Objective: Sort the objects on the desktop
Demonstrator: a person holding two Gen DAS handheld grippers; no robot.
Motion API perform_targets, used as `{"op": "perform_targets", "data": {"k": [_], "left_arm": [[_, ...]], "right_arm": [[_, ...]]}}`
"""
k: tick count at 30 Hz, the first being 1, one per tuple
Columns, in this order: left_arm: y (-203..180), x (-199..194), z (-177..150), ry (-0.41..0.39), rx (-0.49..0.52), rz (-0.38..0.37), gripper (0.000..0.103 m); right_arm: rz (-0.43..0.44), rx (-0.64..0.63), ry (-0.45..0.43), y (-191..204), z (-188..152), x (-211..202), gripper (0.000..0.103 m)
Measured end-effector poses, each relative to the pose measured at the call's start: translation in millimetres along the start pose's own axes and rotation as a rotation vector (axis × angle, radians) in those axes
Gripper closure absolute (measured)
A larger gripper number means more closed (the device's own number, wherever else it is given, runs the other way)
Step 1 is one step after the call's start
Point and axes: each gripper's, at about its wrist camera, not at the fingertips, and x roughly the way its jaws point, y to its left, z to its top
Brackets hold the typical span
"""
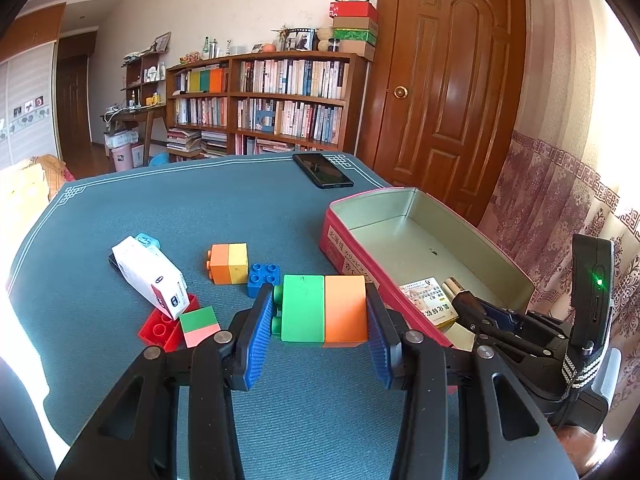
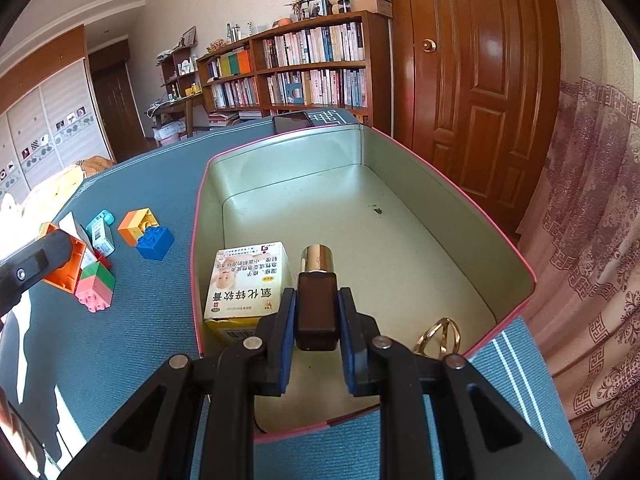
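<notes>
Left gripper [image 1: 319, 312]: black plastic arms, ribbed blue pads, clamped on a green-and-orange block [image 1: 323, 310], a glossy plastic pair of bricks with round studs on its green side, held low in the left wrist frame centre, above the bench.

Right gripper [image 2: 317, 312]: same build, pinching a dark brown bottle [image 2: 316, 308], square-bodied with a shiny gold cylindrical cap, held over the tin's lower middle.

Tin [image 2: 400, 216]: rectangular metal box, pale matt interior, red-pink outside with printed characters too distorted to read; fills the centre of the right wrist frame.

Medicine carton [image 2: 246, 284]: cardboard, yellow and white, baby picture, bold Chinese characters; lies inside the tin at lower left, just beside the bottle.

Gold ring-shaped item [image 2: 440, 336]: polished metal loops at the tin's lower right wall; kind unclear.

Loose on the bench, left wrist frame:
- orange-and-yellow block [image 1: 228, 263]
- blue studded brick [image 1: 263, 279]
- white carton [image 1: 150, 276], red-and-blue print, unreadable
- red brick [image 1: 160, 326]
- green-and-pink block [image 1: 199, 326]

Bench [image 1: 200, 208]: teal ribbed fabric cover, white fret border. Black phone [image 1: 322, 170] at its far edge.

Room: wooden bookcase [image 1: 280, 96] full of books upper centre, panelled brown door [image 1: 452, 80] upper right, patterned curtain [image 1: 560, 200] right.
</notes>
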Motion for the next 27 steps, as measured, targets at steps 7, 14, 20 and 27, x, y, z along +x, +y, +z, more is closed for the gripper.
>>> {"op": "perform_targets", "data": {"k": [7,14,20,27], "left_arm": [[5.9,-0.1,-1.1,0.0,-0.017,0.003,0.057],[9.6,-1.3,-0.7,-0.002,-0.021,0.009,0.057],[-0.8,2.0,1.9,0.001,0.003,-0.009,0.057],[-23.7,8.4,6.3,0.003,0.05,-0.051,0.057]], "right_arm": [[0.043,0.017,0.017,20.0,-5.7,-3.5,0.08],[0.091,0.068,0.026,23.2,-5.1,-4.0,0.08],[0.037,0.076,-0.056,10.0,-0.4,-13.9,0.08],[-0.017,0.091,-0.126,-10.5,6.6,-23.5,0.08]]}}
